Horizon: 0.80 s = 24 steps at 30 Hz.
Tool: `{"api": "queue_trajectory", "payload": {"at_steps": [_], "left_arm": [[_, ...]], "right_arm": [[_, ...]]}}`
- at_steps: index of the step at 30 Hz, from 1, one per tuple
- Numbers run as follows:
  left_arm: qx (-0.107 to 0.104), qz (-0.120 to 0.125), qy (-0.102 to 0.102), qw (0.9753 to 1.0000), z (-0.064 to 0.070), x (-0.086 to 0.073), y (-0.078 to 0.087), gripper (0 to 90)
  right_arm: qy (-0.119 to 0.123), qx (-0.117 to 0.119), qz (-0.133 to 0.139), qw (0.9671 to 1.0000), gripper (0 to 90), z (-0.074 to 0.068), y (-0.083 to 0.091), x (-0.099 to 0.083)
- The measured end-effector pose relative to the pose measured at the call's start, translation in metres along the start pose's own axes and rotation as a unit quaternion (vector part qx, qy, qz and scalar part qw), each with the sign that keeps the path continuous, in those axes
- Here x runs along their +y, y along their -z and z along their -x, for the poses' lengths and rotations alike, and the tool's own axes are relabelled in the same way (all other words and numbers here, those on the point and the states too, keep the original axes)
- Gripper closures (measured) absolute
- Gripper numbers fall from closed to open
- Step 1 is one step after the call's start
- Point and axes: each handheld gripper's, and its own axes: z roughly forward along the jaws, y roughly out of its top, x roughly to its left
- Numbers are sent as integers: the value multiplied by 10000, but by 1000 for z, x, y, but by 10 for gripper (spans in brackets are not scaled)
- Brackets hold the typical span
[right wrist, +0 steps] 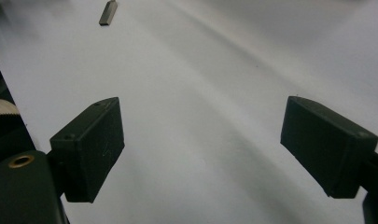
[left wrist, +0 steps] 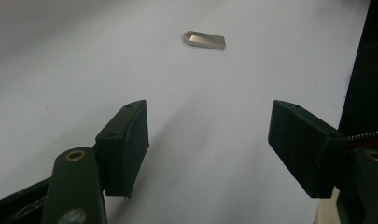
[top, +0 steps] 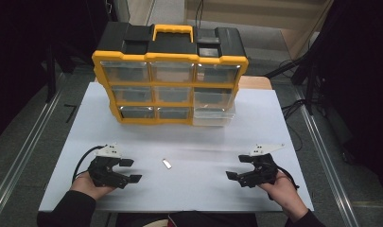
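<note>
- The left gripper (top: pixel 130 170) rests low over the white table (top: pixel 213 142), held in the person's left hand (top: pixel 87 185); its jaws stand wide apart with nothing between them.
- The right gripper (top: pixel 236 166) sits at the opposite side in the right hand (top: pixel 279 187), its jaws likewise spread and empty.
- The small metal USB stick (top: pixel 167 163) lies flat on the table between the two grippers, touching neither and nearer the left one.
- In the left gripper view the stick (left wrist: pixel 204 40) lies ahead of the fingertips (left wrist: pixel 126 140) and roughly in line with the gap between them, well beyond their reach.
- In the right gripper view it (right wrist: pixel 108 12) shows far ahead and off toward the left finger's (right wrist: pixel 91 142) side, so this gripper is not lined up on it.
- A yellow and black drawer organiser (top: pixel 170 75) stands at the far end of the table, well beyond both sets of fingers; its clear drawers look closed, though the lower right one (top: pixel 213 116) seems to sit a little proud of the frame.
- By my reading the work is at its very start: nothing is gripped, the stick is untouched, and no drawer is pulled out to receive it.
- What seems left is the whole job: closing on the stick, lifting it, and probably opening a drawer and stowing it.
</note>
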Motion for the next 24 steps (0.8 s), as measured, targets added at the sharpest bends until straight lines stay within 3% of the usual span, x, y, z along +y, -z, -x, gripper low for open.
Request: {"api": "queue_trajectory", "payload": {"at_steps": [7,13,24], "left_arm": [[-13,91,30,10000,-1,0,2,297],[29,332,4,9994,0,1,6,297],[23,331,-14,9994,2,0,7,296]], "right_arm": [[-13,8,-55,10000,118,0,-2,0],[62,73,12,10000,119,-1,-4,2],[-106,74,-136,9998,119,-2,-5,3]]}}
